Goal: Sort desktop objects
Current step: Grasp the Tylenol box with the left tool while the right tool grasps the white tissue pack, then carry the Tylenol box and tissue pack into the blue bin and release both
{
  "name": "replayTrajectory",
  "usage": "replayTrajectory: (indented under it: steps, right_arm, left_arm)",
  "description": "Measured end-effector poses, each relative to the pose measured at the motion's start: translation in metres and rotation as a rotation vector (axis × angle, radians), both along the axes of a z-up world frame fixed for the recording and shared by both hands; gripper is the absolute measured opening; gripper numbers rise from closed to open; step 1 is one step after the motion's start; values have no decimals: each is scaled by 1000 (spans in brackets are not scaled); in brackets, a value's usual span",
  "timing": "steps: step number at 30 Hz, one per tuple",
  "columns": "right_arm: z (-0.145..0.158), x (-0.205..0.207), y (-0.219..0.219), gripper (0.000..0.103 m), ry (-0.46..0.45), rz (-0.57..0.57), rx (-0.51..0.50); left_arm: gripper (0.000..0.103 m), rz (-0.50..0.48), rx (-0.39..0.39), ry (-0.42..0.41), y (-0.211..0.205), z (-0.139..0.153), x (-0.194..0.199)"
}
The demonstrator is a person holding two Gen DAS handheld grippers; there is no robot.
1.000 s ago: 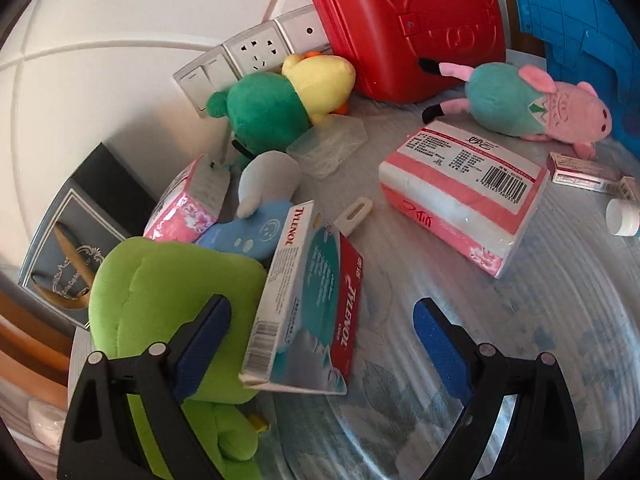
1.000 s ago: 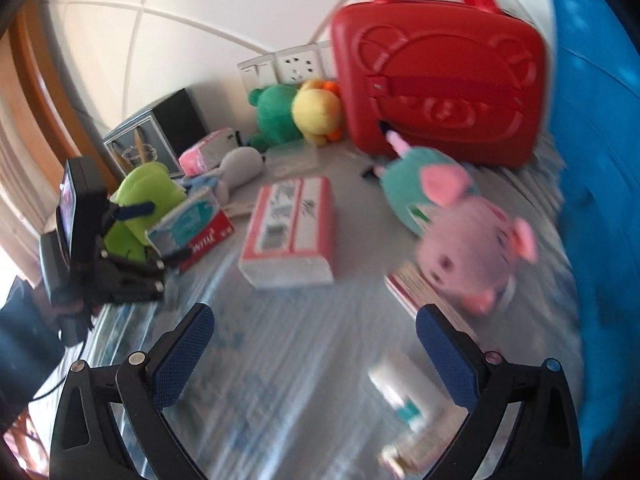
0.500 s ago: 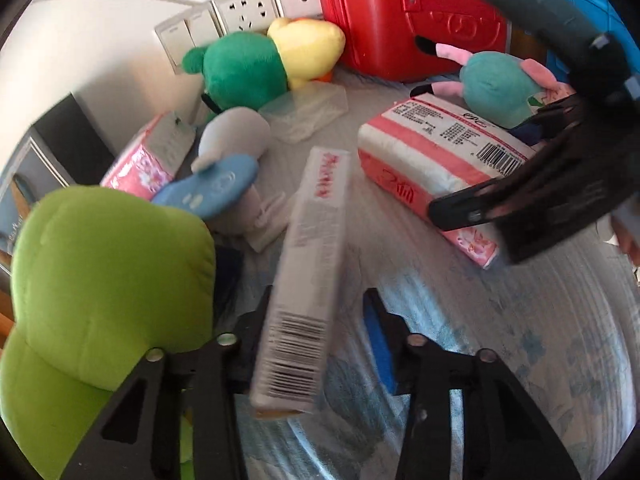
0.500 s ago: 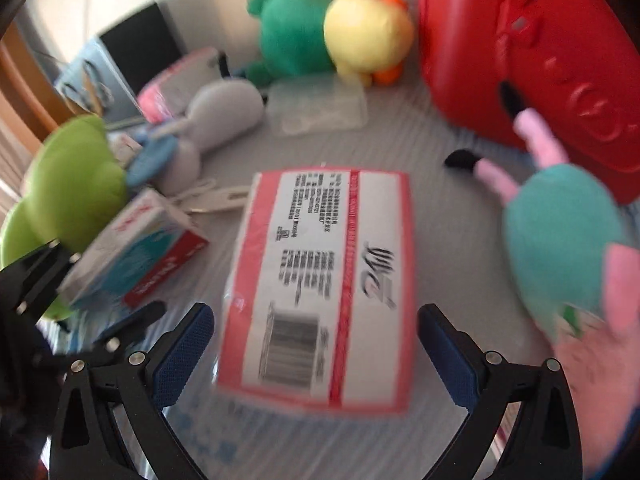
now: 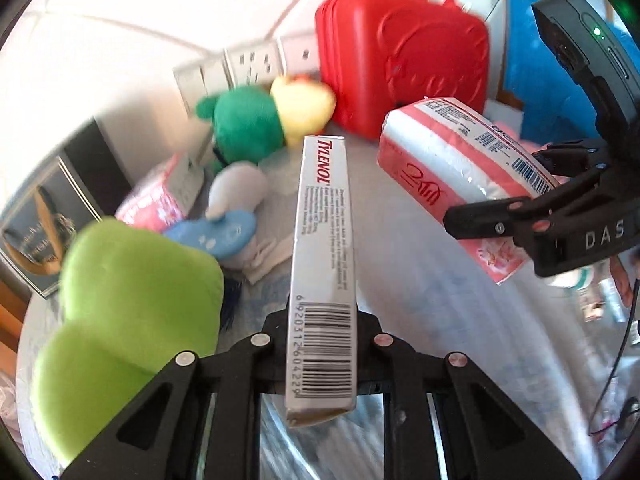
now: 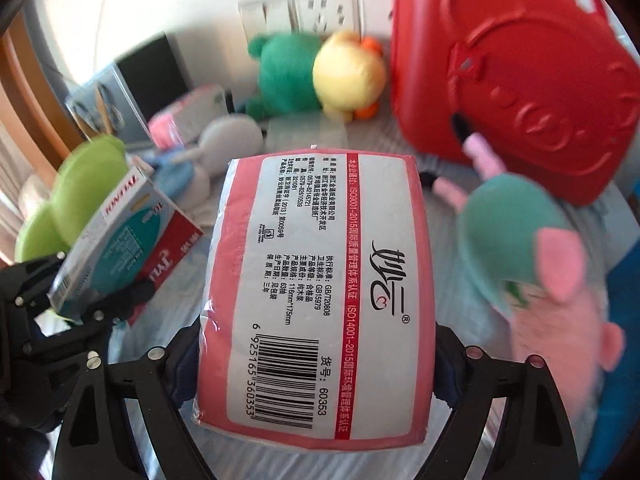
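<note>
Both items now hang lifted: left gripper (image 5: 322, 344) clamps the Tylenol box (image 5: 324, 264), right gripper (image 6: 316, 356) squeezes the tissue pack (image 6: 320, 288), ready for sorting.

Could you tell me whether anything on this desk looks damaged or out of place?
Only the Tylenol box in the left gripper: its near bottom corner is crumpled. The tissue pack in the right gripper looks intact.

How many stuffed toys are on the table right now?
4: a lime one at left, a green-and-yellow one by the sockets, a grey-and-blue one mid-table, a teal-and-pink one at right. Others may be hidden.
</note>
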State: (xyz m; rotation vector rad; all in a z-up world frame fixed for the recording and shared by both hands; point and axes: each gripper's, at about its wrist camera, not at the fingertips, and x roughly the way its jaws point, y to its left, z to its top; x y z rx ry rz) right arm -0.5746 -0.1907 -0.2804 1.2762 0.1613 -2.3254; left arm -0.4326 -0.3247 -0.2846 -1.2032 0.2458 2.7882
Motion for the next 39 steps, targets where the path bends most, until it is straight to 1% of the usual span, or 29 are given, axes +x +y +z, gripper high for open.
replayTrajectory:
  steps: [2,7,11,14,15,16,20,23,27,29,31,33,35,36,37,38,39]
  right_arm:
    - [20,14,9,89,32,5,-25]
    - [78,76,42,89,104,4,-95]
    - [129,136,77,89,163,-21,-150]
    - [173,187,117,90,237,-82,-192]
    - [190,209,136,90,271,-126,-202]
    - [201,224,150,90,295,-158,-204]
    - [243,284,209,90,403,-306,-159]
    - [263,322,259,90,461,-415,-129]
    - [273,349,312,90,490,-508,-105]
    - [274,357,344,90,471,-539,-110]
    - [274,359,373,90,464,-555,-105]
    - [275,362,403,90,465,-573,-92]
    - [275,358,424,91,453,-585,-90]
    - [275,348,433,92,448,-596,-81]
    - [276,343,439,93,452,-606,-75]
    - [276,337,448,94,450,-620,-68]
    - [277,333,454,96,450,-629,-72]
  left_arm:
    - [17,-10,-4,29,8,20,17]
    - [17,-41,-4,95,33,69,54]
    - [17,-113,10,153,62,115,86]
    - [17,-194,28,219,96,153,111]
    - [17,-227,37,239,109,165,117]
    - [17,-266,50,259,124,178,124]
    - [17,-403,76,326,187,219,147]
    - [17,-480,110,345,234,242,160]
    - [17,-564,132,364,297,264,173]
    - [18,-593,148,361,325,272,174]
    - [18,-618,143,351,358,277,172]
    - [18,-613,132,348,386,279,167]
    - [19,-611,126,337,406,281,161]
    - [20,-588,118,348,415,284,158]
    - [29,-565,108,352,422,284,155]
    - [48,-535,95,357,427,286,154]
    - [60,-486,76,372,432,288,154]
